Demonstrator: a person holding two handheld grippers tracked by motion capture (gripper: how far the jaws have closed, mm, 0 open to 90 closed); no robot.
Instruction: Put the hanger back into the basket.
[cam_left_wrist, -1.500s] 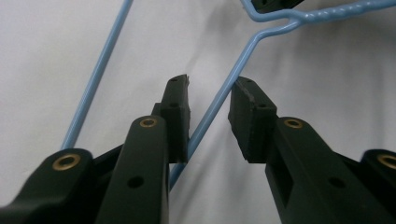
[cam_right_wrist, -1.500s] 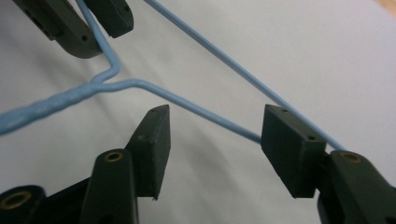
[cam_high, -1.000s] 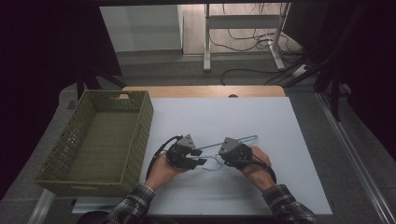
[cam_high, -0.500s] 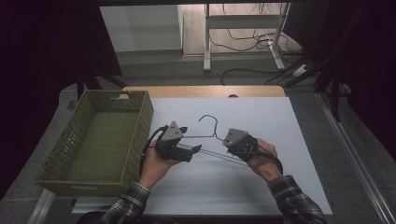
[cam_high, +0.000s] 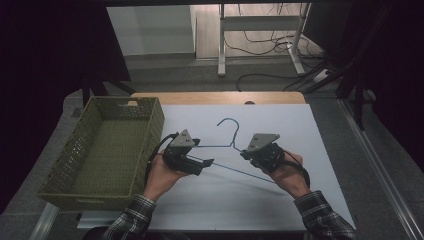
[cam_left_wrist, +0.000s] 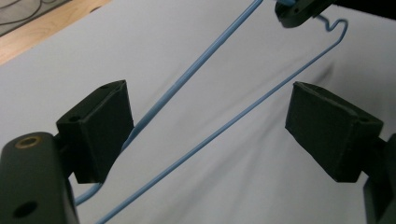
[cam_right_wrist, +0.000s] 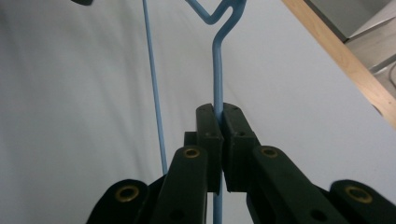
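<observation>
My right gripper (cam_high: 246, 153) clenched on blue wire hanger (cam_high: 227, 146), mid-table on white sheet (cam_high: 300, 130). My left gripper (cam_left_wrist: 205, 126) released, jaws wide astride two hanger wires. Green basket (cam_high: 145, 120) sits far left of hanger.

A wire hanger (cam_high: 227, 150) is held over the middle of the sheet-covered table (cam_high: 320, 145), between the left gripper (cam_high: 202, 161) at its left end and the right gripper (cam_high: 245, 153) at its right arm. The hook is turned toward the far edge. A basket (cam_high: 100, 150) is set at the table's left side, just beside the left gripper.
</observation>
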